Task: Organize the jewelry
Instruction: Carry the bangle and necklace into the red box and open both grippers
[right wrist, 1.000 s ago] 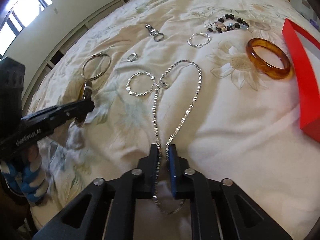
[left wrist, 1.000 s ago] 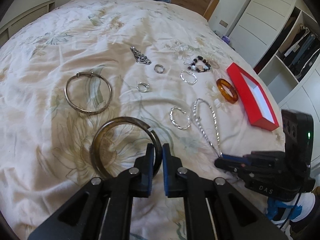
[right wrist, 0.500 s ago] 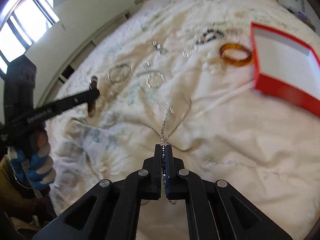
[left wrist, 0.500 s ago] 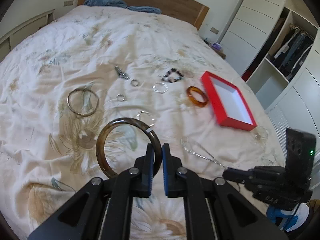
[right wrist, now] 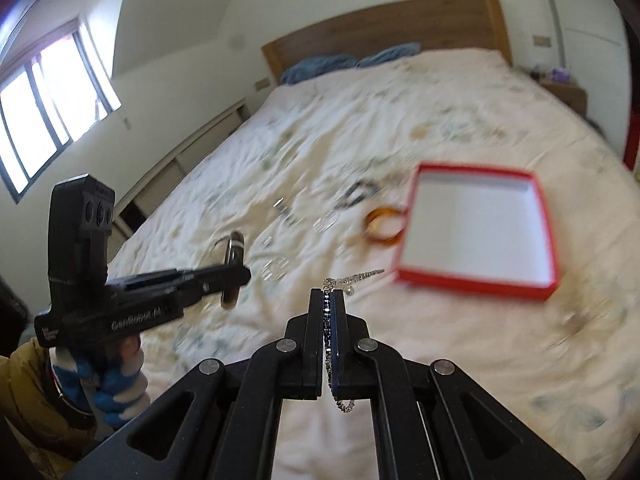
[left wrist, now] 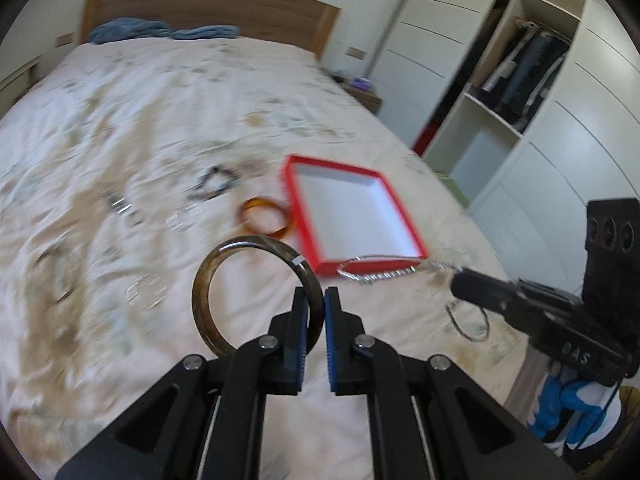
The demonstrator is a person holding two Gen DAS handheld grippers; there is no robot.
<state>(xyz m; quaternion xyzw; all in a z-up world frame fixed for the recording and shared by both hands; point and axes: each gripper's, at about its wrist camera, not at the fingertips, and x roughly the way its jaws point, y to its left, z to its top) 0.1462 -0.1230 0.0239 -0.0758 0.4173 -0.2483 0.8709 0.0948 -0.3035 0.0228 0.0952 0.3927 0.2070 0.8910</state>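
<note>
My left gripper [left wrist: 316, 300] is shut on a dark brown bangle [left wrist: 224, 268] and holds it in the air above the bed. It also shows in the right wrist view [right wrist: 234, 274] at the left. My right gripper [right wrist: 329, 300] is shut on a silver chain necklace [right wrist: 354, 278], which hangs out in front of it; in the left wrist view the chain [left wrist: 380, 274] swings near the box's near edge. The open red box [left wrist: 352, 216] with a white inside lies on the bed ahead, also in the right wrist view [right wrist: 476, 232]. An amber bangle [left wrist: 264, 218] lies beside its left wall.
Blurred on the floral bedspread [left wrist: 120, 120] lie a black bead bracelet [left wrist: 214, 184], silver hoops [left wrist: 184, 218] and a clasp [left wrist: 116, 204]. A wooden headboard [left wrist: 208, 12] is at the back, a wardrobe [left wrist: 520, 80] to the right, a window [right wrist: 40, 120] to the left.
Both grippers have risen and swung toward the red box. The chain has left the bedspread and now hangs from the right gripper. The brown bangle stays clamped in the left.
</note>
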